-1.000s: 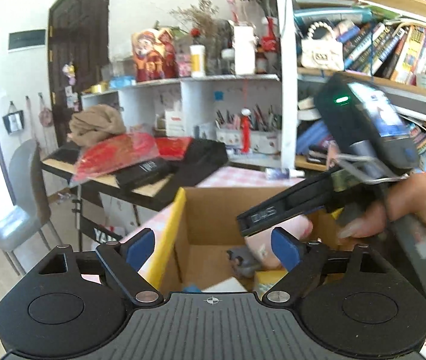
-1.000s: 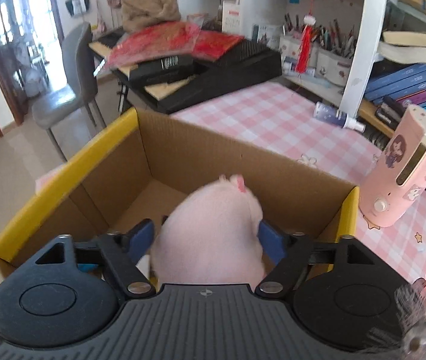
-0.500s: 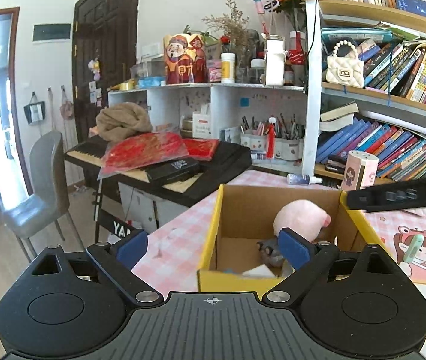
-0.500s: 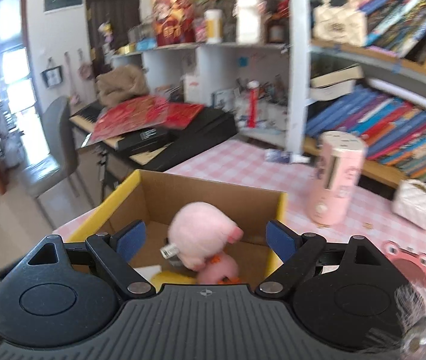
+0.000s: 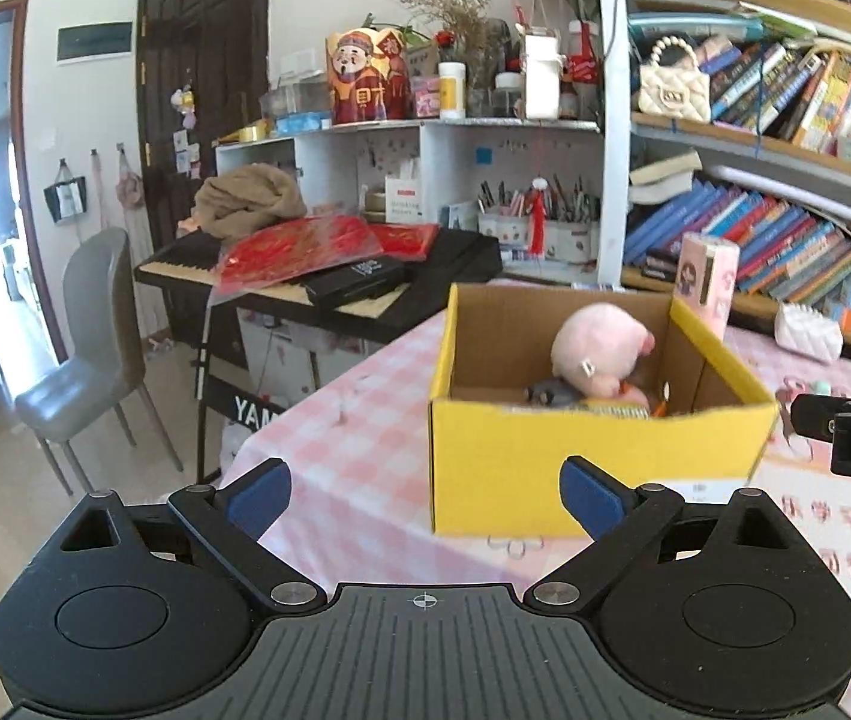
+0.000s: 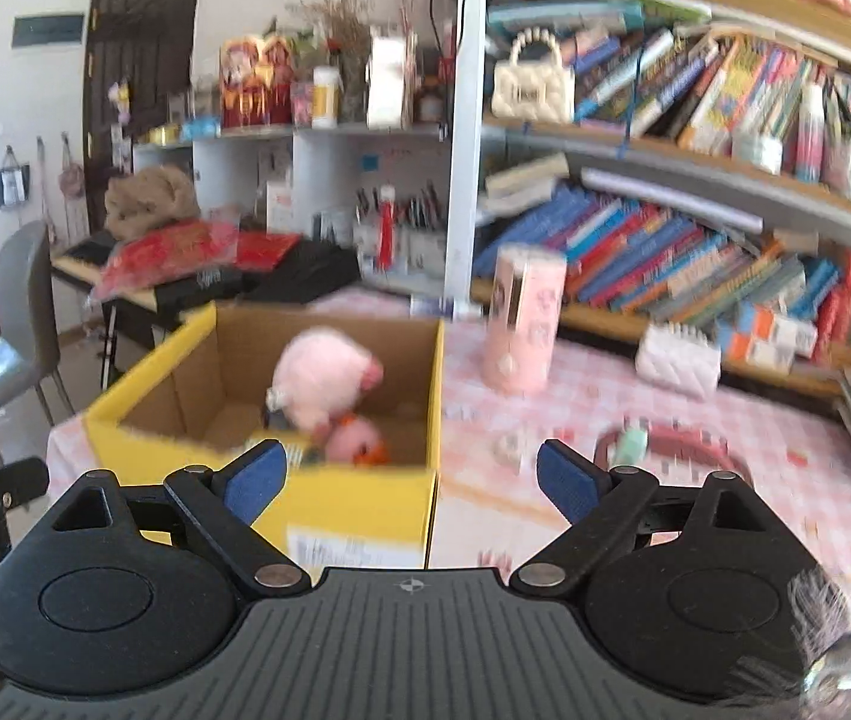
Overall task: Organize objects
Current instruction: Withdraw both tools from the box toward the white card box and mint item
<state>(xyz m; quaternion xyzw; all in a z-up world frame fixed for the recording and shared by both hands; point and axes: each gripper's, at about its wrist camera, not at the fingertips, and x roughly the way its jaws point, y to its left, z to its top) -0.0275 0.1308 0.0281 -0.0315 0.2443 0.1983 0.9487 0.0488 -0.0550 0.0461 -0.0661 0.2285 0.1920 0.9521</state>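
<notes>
A yellow cardboard box (image 5: 545,456) stands on the pink checked table (image 5: 359,438); it also shows in the right wrist view (image 6: 365,510). A pink plush pig (image 5: 599,351) lies inside it on other small items, and shows in the right wrist view (image 6: 323,372). My left gripper (image 5: 425,495) is open and empty, a little short of the box front. My right gripper (image 6: 410,480) is open and empty, above the box's near right corner.
A pink cylindrical device (image 6: 521,318) and a white quilted bag (image 6: 677,360) stand behind the box near the bookshelf (image 6: 695,240). A small green item (image 6: 629,444) lies on a pink mat. A keyboard (image 5: 329,276) and grey chair (image 5: 89,354) stand at left.
My right gripper let go of the pink plush pig in the box, opened and pulled back. My left gripper also drew back from the box.
</notes>
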